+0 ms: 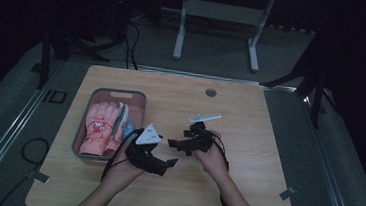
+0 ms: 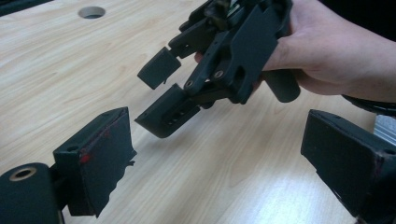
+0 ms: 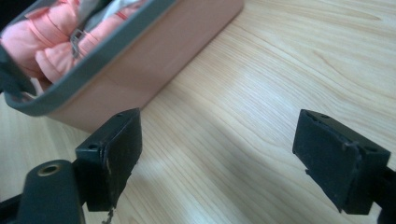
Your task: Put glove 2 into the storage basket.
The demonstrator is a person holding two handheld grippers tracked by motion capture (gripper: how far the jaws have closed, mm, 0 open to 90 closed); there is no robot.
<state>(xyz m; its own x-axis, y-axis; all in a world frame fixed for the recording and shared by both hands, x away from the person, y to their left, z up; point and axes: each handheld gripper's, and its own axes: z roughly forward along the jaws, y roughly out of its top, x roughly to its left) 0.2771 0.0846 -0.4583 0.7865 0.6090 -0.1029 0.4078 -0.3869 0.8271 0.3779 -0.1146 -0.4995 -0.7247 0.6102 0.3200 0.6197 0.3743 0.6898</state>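
Note:
A pink basket (image 1: 118, 92) with a grey rim stands on the left of the wooden table (image 1: 256, 159) and holds pink gloves (image 1: 99, 126). My left gripper (image 1: 164, 165) hovers just right of the basket, its jaws wide apart with nothing between them (image 2: 219, 163). My right gripper (image 1: 178, 146) faces it from the right, close by and also open. In the left gripper view the right gripper (image 2: 161, 93) hangs above the bare wood, held by a hand (image 2: 327, 51). The right gripper (image 3: 226, 156) looks at the basket's wall (image 3: 154, 60) and the gloves (image 3: 51, 42), with its jaws empty.
A round cable hole (image 1: 210, 92) sits near the table's far edge. Something light blue (image 1: 128, 127) lies in the basket beside the gloves. A white desk frame (image 1: 180, 27) stands on the floor beyond the table. Cables trail from both grippers toward the near edge.

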